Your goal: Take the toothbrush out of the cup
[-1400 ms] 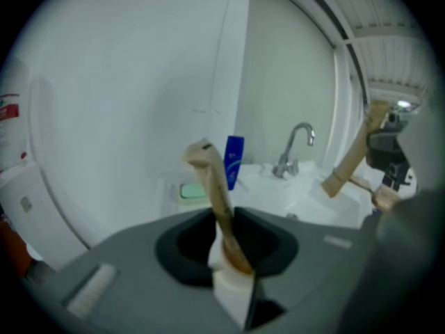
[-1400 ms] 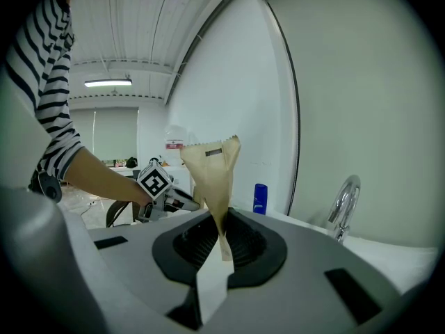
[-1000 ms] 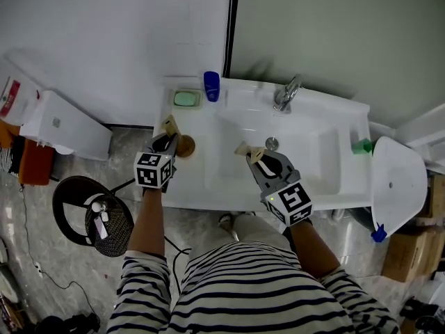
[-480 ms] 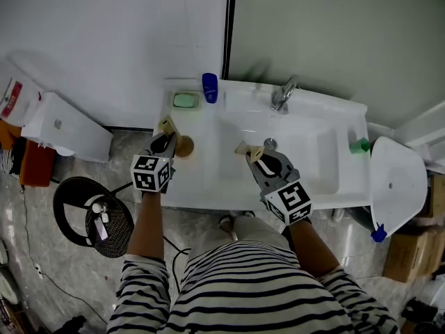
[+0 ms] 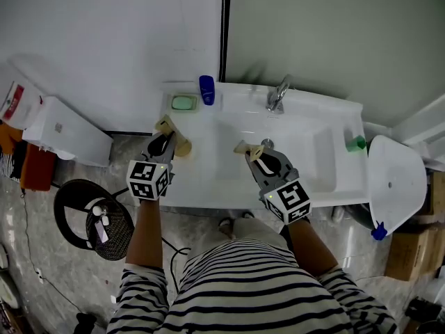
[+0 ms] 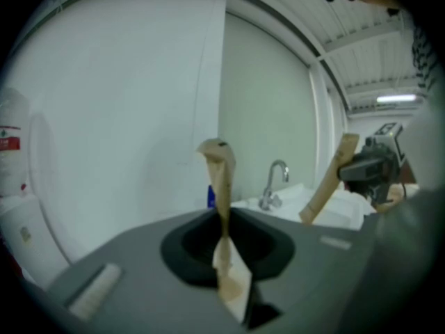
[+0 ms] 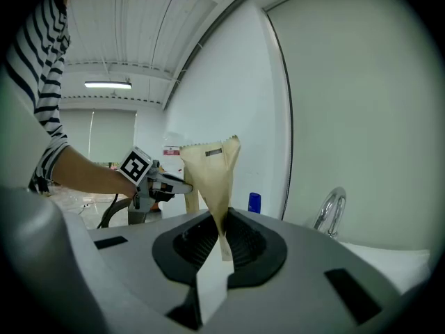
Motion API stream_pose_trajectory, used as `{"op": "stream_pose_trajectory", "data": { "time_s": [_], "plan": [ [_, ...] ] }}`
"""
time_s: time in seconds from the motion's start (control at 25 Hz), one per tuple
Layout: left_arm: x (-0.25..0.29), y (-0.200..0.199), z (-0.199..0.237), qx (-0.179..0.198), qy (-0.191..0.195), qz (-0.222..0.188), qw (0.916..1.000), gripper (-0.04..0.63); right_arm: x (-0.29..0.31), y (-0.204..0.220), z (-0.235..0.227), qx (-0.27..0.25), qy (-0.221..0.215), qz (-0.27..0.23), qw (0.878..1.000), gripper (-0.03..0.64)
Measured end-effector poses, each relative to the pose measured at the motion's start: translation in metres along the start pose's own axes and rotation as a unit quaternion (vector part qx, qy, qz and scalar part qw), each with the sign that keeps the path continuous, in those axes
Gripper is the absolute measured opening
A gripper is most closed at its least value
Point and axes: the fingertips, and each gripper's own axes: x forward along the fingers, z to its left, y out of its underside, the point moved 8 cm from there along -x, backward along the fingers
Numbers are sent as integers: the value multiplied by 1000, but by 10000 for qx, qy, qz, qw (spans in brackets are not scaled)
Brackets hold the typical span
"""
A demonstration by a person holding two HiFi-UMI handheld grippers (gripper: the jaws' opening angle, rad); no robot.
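At a white sink (image 5: 306,160), a person in a striped top holds a gripper in each hand above the counter. The left gripper (image 5: 165,126) hangs just beside a brown cup (image 5: 183,147) near the counter's left edge. Its tan jaws are pressed together with nothing visible between them. The right gripper (image 5: 243,148), also closed and empty, hovers over the basin's near left corner. The toothbrush cannot be made out in any view; if it stands in the cup, it is too small to tell. A blue container (image 5: 206,89) and a green soap dish (image 5: 183,102) sit on the back ledge. The removal looks not yet begun. Next, the left jaws would need to part, line up over the cup, and close on the handle for a straight lift that leaves the cup standing.
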Motion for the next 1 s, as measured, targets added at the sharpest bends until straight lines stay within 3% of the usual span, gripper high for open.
{"op": "stream_pose_trajectory", "data": {
  "time_s": [0.48, 1.0],
  "plan": [
    [-14, -47, -57, 287, 565, -454, 9970, 41, -26, -5, -2, 8, 321, -166, 9993, 34],
    [-8, -68, -129, 652, 1414, -660, 9856, 41, -56, -3, -8, 43, 746, -179, 9970, 35]
  ]
}}
